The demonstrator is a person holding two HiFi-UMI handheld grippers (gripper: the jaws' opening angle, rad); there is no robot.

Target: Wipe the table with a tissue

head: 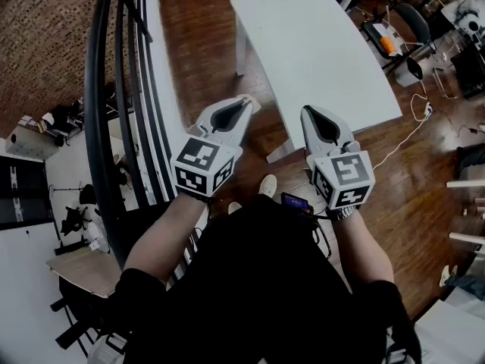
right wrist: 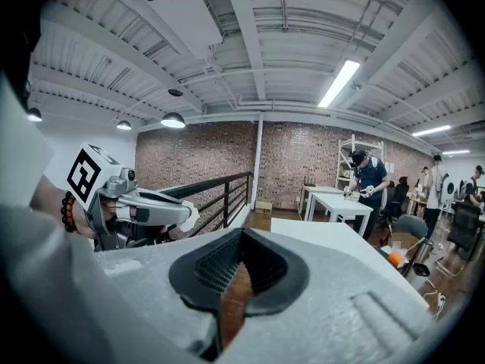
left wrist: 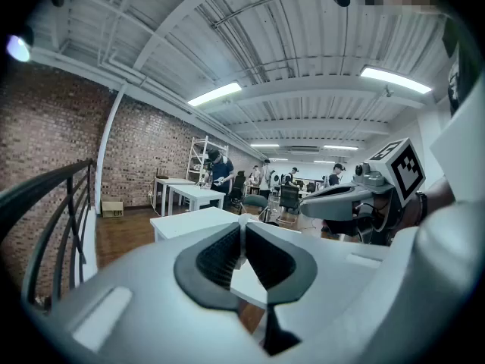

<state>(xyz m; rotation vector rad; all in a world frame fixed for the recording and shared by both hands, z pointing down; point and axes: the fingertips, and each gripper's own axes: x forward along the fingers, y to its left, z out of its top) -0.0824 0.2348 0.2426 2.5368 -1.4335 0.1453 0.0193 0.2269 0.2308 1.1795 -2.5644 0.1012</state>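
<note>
The white table (head: 318,51) stands on the wooden floor ahead of me, its top bare. Both grippers are held in the air short of its near edge. My left gripper (head: 244,103) is shut, with a small white tissue (head: 251,102) pinched at its tip; the tissue (right wrist: 187,217) shows as a white tuft in the right gripper view and as a pale speck (left wrist: 242,220) between the left jaws. My right gripper (head: 307,111) is shut with nothing in it; its dark pads (right wrist: 220,260) meet at the tip. The table (right wrist: 326,230) lies just beyond it.
A black curved railing (head: 114,89) runs close along my left. An office chair (head: 413,21), an orange object (head: 388,44) and floor cables (head: 413,127) lie right of the table. Further white tables (right wrist: 341,202) with people (right wrist: 367,177) stand near a brick wall.
</note>
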